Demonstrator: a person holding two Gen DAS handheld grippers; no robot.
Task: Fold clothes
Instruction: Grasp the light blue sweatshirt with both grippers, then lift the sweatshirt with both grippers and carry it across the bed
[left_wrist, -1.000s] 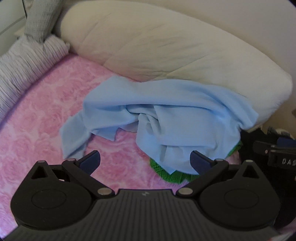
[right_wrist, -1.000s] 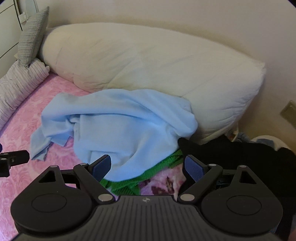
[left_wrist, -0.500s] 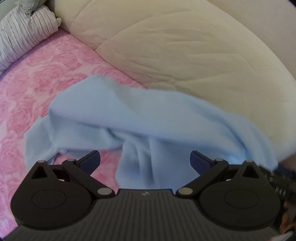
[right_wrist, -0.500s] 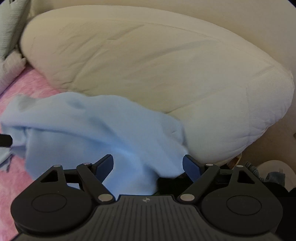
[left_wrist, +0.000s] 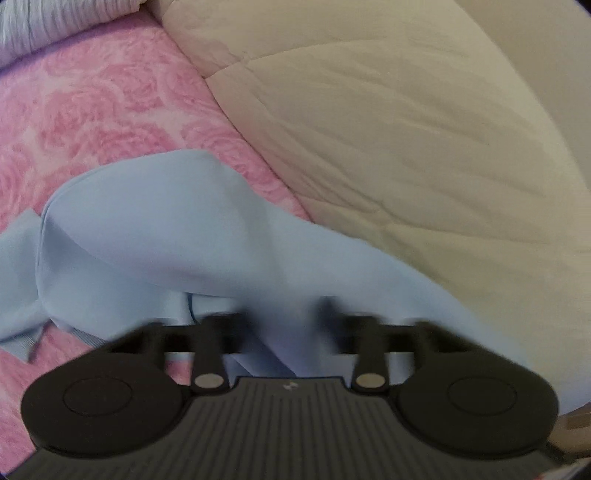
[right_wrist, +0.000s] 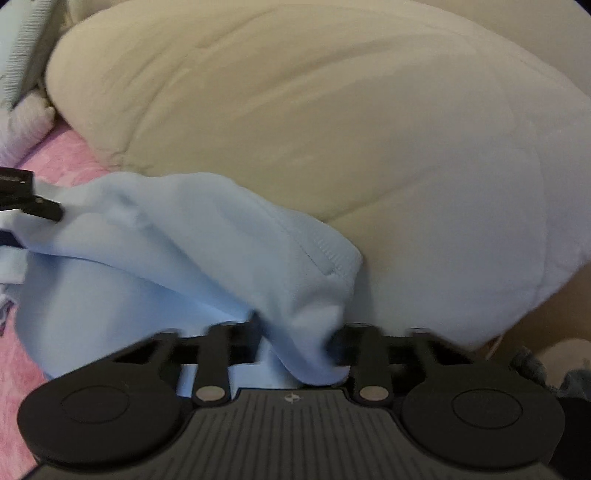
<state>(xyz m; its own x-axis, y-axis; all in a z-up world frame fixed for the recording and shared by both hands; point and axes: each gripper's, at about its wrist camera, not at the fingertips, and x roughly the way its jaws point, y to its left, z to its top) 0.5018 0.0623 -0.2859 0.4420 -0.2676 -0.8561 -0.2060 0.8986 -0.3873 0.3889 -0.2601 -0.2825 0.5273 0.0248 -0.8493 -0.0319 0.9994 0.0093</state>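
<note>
Nearest in the left wrist view, the left gripper (left_wrist: 282, 325) has a fold of the light blue garment (left_wrist: 155, 236) bunched between its fingers (left_wrist: 236, 325); the fingers are blurred and closing, drawn in close on the cloth and seeming to pinch it. The right gripper (right_wrist: 295, 339) matches it: its fingers (right_wrist: 343, 347) are closing on a gathered hem edge of the same garment (right_wrist: 192, 236), the cloth squeezed up in a ridge between them. Both tools tilt steeply down toward the bed.

The garment lies crumpled on the pink rose-patterned bedspread (left_wrist: 85, 107), spreading left from the grippers and humped in the middle. In the right wrist view its ribbed, stitched hem (right_wrist: 325, 254) rests against the foot of the cream duvet (right_wrist: 295, 110). At the left edge of that view a black part of the left gripper (right_wrist: 33, 203) touches the garment's far end — so the two tools hold the cloth well apart from each other.

Behind the garment, the big cream duvet (left_wrist: 406, 129) lies heaped along the bed, blocking most of what is beyond; the garment's far edge touches its base. A grey striped pillow (left_wrist: 55, 26) sits at the far left corner of the bed. At the right edge of the right wrist view some pale and grey-blue cloth (right_wrist: 554, 365) shows beside the bed — too little to tell what it is.
</note>
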